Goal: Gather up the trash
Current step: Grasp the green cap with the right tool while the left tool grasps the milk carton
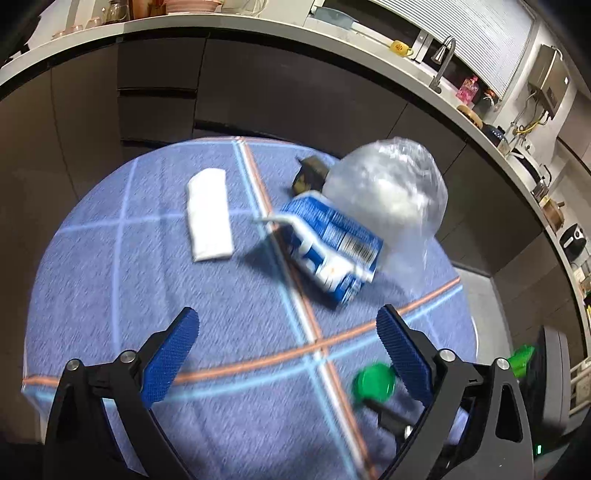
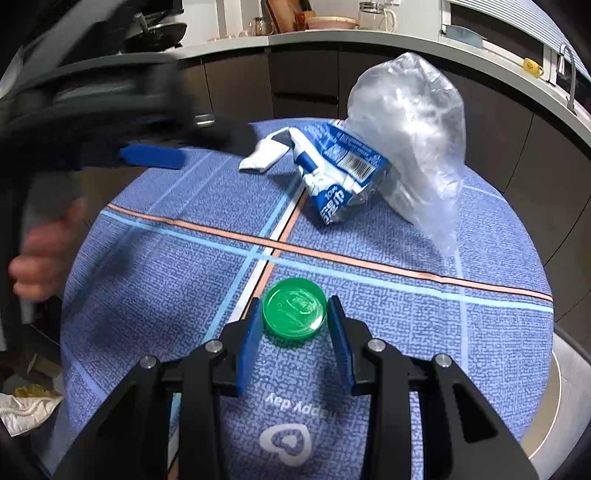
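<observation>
A round table with a blue checked cloth point(image 1: 110, 280) carries the trash. A crushed blue-and-white carton point(image 1: 328, 243) with a straw lies mid-table, also in the right wrist view point(image 2: 332, 173). A clear plastic bag point(image 1: 388, 192) point(image 2: 410, 133) stands behind it. A folded white tissue point(image 1: 208, 214) lies to the left. A dark wrapper point(image 1: 310, 173) sits at the far edge. A green lid point(image 2: 294, 312) point(image 1: 373, 380) lies between the fingers of my right gripper point(image 2: 293, 325), whose pads touch its sides. My left gripper point(image 1: 286, 332) is open and empty above the cloth.
Dark kitchen cabinets and a white counter point(image 1: 258, 26) with a tap, jars and dishes curve around the table. A yellow cup point(image 2: 532, 66) stands on the counter. My left gripper and hand point(image 2: 44, 254) fill the left of the right wrist view. Cloth and paper point(image 2: 26, 406) lie on the floor.
</observation>
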